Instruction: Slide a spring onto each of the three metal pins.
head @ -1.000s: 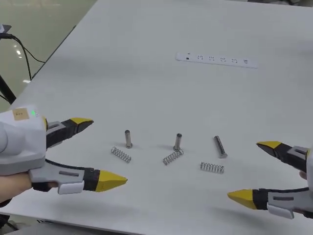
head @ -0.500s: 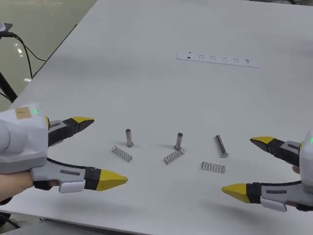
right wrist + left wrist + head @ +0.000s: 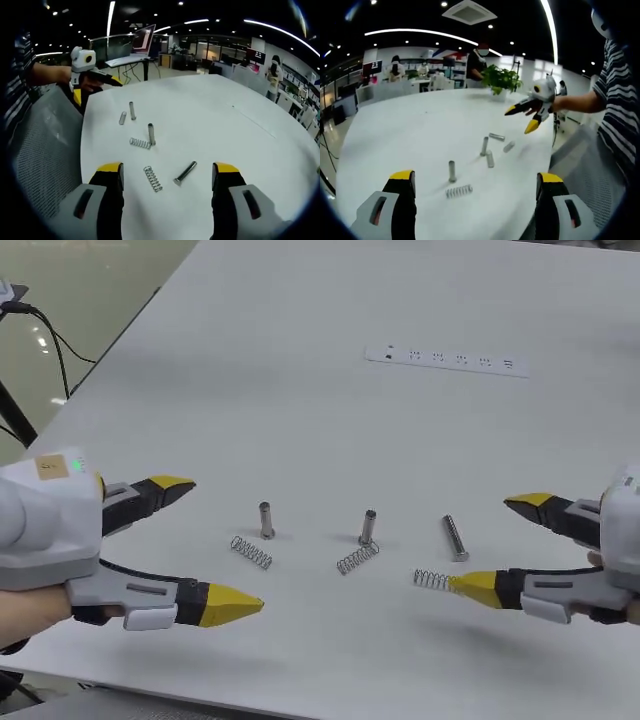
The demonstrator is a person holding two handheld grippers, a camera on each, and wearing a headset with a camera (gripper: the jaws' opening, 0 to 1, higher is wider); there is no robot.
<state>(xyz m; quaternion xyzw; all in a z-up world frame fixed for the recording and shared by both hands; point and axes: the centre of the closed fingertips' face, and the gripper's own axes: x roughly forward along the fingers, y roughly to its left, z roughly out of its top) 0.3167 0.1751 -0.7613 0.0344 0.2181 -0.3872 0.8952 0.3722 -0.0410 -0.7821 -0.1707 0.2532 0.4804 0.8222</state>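
Desk (image 3: 330, 430): white and wide, and every part lies on it.
Left tongs (image 3: 225, 545): jaws spread wide, nothing held, low over the near edge, left of the row.
Right tongs (image 3: 480, 542): jaws apart and empty, the lower yellow tip right at the end of the right spring (image 3: 432, 580).
Power strip (image 3: 448, 361): white, far back, well apart from the parts.
Pins: left pin (image 3: 265, 520) and middle pin (image 3: 368, 527) stand upright, right pin (image 3: 454, 538) lies flat.
Springs: left spring (image 3: 250, 552), middle spring (image 3: 357, 558) and right spring lie loose, each just in front of its pin.

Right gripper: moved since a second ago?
Yes. The right gripper has moved in toward the rightmost spring; in the head view its lower tip now overlaps it.
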